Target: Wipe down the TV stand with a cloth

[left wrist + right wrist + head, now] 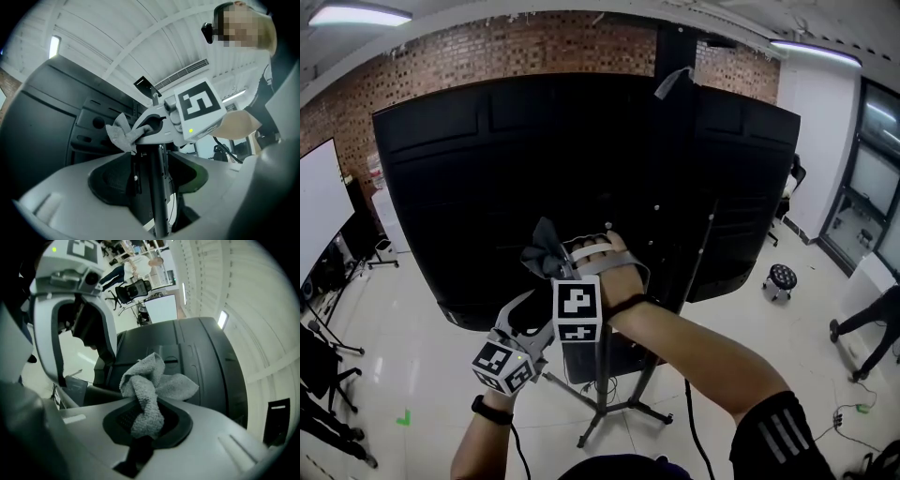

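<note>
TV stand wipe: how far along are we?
Grasp done: the cloth is pinched in the right tongs. In hand: it is held up beside the stand pole behind the TV; contact unclear. The left tongs are open, pole showing between them. Left: the wiping itself; no wiped area is visible.

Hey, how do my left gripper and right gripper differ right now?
The right gripper is shut on the grey cloth; the left gripper is open, with the stand pole showing in its gap. In the head view the right gripper sits higher than the left gripper. Both carry a marker cube.
</note>
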`<state>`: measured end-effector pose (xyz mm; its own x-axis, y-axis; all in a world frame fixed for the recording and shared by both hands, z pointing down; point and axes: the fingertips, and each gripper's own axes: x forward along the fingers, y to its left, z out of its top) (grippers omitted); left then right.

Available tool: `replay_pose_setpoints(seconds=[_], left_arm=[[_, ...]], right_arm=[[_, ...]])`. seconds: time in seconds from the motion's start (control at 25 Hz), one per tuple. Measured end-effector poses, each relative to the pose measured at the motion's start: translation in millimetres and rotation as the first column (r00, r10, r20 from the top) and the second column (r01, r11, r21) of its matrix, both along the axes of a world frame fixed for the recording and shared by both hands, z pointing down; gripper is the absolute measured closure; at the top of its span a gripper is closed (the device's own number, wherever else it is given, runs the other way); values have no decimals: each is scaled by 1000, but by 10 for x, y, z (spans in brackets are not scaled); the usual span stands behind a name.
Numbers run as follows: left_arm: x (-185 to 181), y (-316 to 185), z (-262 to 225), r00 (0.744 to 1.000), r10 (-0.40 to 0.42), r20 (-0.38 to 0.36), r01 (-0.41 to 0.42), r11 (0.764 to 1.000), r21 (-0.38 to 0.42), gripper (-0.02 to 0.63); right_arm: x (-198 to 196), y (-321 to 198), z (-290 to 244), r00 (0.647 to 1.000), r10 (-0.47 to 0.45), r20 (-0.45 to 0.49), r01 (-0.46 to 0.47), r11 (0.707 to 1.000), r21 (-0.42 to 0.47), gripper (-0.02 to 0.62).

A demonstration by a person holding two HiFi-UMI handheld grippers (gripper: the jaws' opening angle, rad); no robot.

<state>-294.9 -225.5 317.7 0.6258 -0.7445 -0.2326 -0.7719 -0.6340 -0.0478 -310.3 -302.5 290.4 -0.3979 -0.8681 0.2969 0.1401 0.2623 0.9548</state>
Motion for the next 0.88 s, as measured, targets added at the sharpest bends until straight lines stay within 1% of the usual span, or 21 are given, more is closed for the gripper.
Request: replay_pose_setpoints(seconds=[0.08, 0.16, 0.28, 0.44, 0.6, 0.76, 0.88], left_arm=[[24, -12, -16, 1000, -1, -3, 1, 1000, 4, 334], [34, -16, -41, 1000, -6, -7, 6, 1000, 8, 333], [69, -8, -123, 1000, -11, -8, 11, 1000, 24, 334], [222, 31, -339, 1000, -8, -6, 8, 998, 56, 333], [438, 77, -578, 1000, -17, 17, 15, 996, 84, 334], [660, 36, -709, 999, -11, 30, 8, 994, 108, 333], [825, -4, -791, 999, -27, 39, 22, 994, 110, 333]], right_arm=[[23, 157, -55, 993, -50, 104, 57, 996, -67, 566], [81, 319, -149, 973, -92, 210, 118, 986, -115, 565], [280, 465, -369, 942, -134, 308, 171, 981, -97, 565], [650, 511, -696, 896, -169, 410, 206, 978, -47, 565], [1011, 432, -981, 850, -179, 495, 215, 977, -17, 565], [1286, 332, -1189, 820, -178, 544, 228, 973, -25, 565], [1416, 244, -1284, 800, -192, 569, 255, 966, -33, 565]])
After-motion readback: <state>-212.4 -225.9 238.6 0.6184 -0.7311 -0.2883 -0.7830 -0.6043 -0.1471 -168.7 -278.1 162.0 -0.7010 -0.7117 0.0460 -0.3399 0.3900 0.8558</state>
